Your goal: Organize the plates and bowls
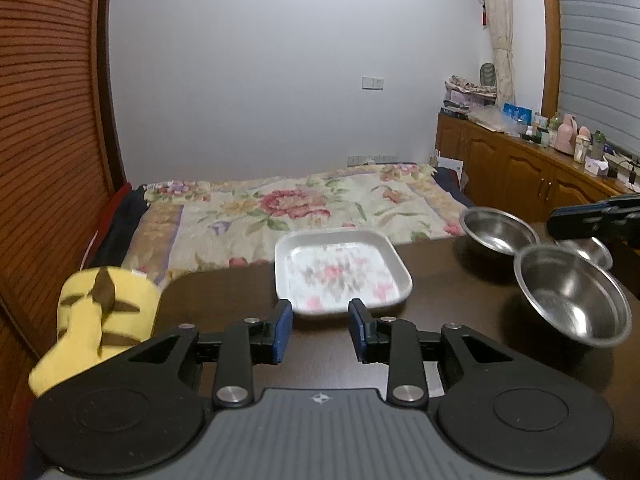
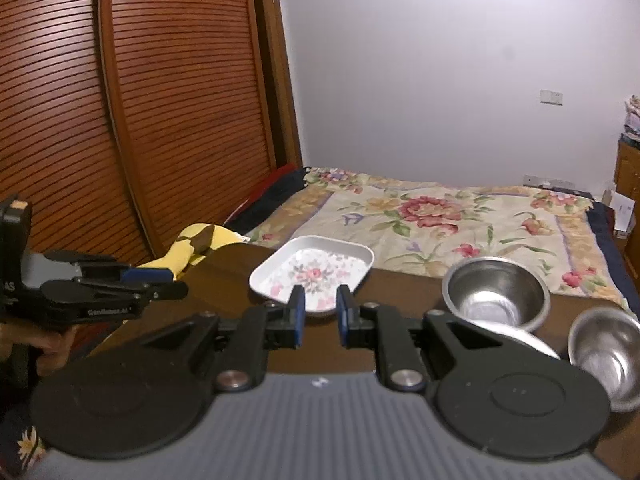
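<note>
A white square plate with a flower print [image 1: 342, 270] sits near the far edge of the dark table [image 1: 460, 304]; it also shows in the right wrist view [image 2: 314, 270]. Three steel bowls stand to its right: a far one [image 1: 498, 230], a near one [image 1: 572, 300], and a small one [image 1: 586, 250] partly hidden between them. The right wrist view shows the far bowl [image 2: 496, 294] and another bowl [image 2: 608, 350]. My left gripper [image 1: 320, 330] is open and empty, just short of the plate. My right gripper [image 2: 320, 316] is open and empty, above the table before the plate.
A yellow plush toy [image 1: 96, 312] lies off the table's left corner. A bed with a floral cover [image 1: 280, 208] lies beyond the table. A louvred wooden wardrobe [image 2: 120, 100] stands on the left. A cabinet with bottles [image 1: 560, 160] runs along the right.
</note>
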Motion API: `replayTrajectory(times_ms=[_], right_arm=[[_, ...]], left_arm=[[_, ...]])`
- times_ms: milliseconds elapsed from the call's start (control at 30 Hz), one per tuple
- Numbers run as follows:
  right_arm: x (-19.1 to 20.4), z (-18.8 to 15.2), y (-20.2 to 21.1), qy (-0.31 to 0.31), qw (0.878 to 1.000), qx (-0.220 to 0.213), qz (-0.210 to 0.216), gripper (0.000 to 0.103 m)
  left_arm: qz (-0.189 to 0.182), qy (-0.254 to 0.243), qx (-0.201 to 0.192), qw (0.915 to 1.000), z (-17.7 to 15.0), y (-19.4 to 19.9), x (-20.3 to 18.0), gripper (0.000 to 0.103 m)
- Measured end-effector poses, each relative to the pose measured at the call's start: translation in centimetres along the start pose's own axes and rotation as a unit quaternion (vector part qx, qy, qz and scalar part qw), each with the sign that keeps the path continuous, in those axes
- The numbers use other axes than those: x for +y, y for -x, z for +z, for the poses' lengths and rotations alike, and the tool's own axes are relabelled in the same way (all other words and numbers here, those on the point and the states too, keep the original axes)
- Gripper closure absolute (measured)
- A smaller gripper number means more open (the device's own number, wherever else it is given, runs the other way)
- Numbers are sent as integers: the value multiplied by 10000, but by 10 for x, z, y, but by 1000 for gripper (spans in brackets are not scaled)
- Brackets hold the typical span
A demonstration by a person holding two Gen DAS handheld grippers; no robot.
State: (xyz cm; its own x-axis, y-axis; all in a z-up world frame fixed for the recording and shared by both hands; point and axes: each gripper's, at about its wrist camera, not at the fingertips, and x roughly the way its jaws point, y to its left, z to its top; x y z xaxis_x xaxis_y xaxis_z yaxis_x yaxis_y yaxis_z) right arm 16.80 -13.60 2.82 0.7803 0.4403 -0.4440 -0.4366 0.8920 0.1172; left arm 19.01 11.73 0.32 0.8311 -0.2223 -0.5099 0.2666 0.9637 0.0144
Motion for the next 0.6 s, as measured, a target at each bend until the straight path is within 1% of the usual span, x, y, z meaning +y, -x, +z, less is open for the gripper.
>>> replayTrajectory(times_ms=[100, 167, 200, 233, 433, 600], right_arm=[[-3, 12, -22, 39, 9998, 183, 53, 81], [-5, 17, -39, 58, 9994, 332, 76, 77], [-6, 19, -49, 81, 9989, 441, 96, 72], [-7, 20, -58, 105, 9984, 538, 117, 70], [-17, 26, -112, 158, 9934, 1128, 135, 70], [-27, 30, -148, 101, 9874, 1576, 114, 71]], left_arm=[[-28, -56, -2, 10000, 14, -16, 4, 66], [-67, -52, 30, 10000, 22, -29, 8, 65], [-94, -41, 61, 9999, 24, -36, 11, 65], [-119, -29, 105, 9999, 26, -45, 14, 65], [-170, -91, 412, 9990, 29, -92, 29, 65], [-237, -62, 618, 9978, 27, -120, 42, 67]])
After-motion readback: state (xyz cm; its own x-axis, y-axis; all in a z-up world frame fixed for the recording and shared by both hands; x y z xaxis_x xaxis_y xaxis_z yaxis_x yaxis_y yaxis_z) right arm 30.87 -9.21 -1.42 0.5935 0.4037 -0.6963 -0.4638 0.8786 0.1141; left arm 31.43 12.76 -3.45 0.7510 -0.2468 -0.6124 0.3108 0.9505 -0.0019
